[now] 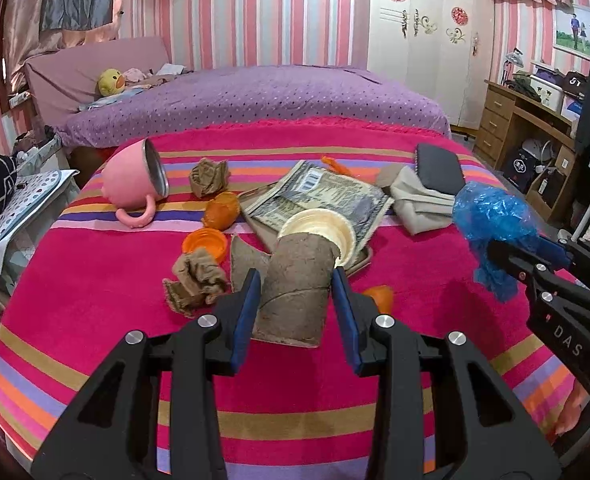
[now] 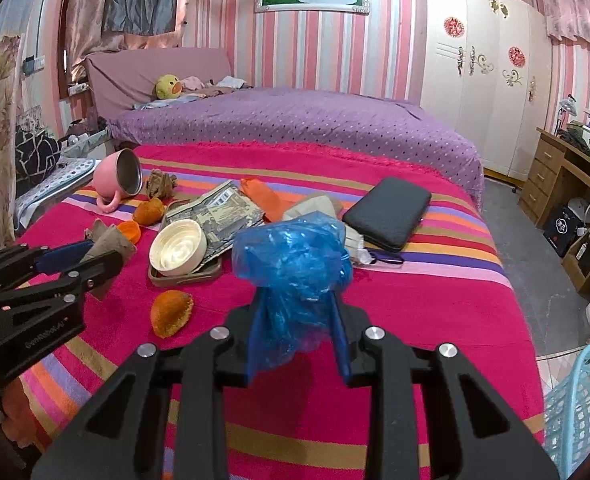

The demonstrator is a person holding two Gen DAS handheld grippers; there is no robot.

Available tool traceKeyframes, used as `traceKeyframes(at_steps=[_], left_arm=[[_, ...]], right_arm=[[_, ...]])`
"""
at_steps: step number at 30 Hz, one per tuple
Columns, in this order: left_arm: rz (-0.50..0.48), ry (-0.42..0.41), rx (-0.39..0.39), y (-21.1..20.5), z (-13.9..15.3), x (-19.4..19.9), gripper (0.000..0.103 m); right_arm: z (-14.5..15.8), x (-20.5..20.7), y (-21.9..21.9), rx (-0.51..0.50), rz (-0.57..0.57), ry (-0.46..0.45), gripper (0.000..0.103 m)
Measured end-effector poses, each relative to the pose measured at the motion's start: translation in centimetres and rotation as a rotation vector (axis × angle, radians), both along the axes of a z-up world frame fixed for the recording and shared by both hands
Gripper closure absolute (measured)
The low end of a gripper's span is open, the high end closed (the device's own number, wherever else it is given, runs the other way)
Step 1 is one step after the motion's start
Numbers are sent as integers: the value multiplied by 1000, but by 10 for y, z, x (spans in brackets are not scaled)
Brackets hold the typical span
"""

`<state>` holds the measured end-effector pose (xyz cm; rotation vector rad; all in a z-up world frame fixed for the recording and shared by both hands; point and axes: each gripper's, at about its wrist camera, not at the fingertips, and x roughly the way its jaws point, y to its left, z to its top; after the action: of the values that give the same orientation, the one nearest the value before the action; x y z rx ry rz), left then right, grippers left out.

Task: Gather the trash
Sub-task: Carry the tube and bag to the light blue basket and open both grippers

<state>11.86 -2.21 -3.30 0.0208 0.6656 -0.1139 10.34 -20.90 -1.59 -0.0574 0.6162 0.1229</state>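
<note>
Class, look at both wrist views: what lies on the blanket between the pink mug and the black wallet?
Between the pink mug and the black wallet lie crumpled brown paper, a printed packet and a grey cloth, clearest in the right wrist view.

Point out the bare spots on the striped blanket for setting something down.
Free: the near stretch of the striped blanket, right of the orange peel and in front of the black wallet; also the far strip toward the purple bedspread. Crowded: around the tray, white lid and pink mug.
</note>
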Motion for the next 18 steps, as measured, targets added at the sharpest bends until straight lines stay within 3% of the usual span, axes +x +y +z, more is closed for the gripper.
traceKeyframes(at_steps=[10, 18], left_arm=[[-46, -54, -15, -36, 12, -10, 67], [-122, -90, -24, -92, 30, -27, 67]], right_arm=[[15, -21, -52, 40, -52, -36, 74], [27, -55, -149, 49, -179, -52, 74]])
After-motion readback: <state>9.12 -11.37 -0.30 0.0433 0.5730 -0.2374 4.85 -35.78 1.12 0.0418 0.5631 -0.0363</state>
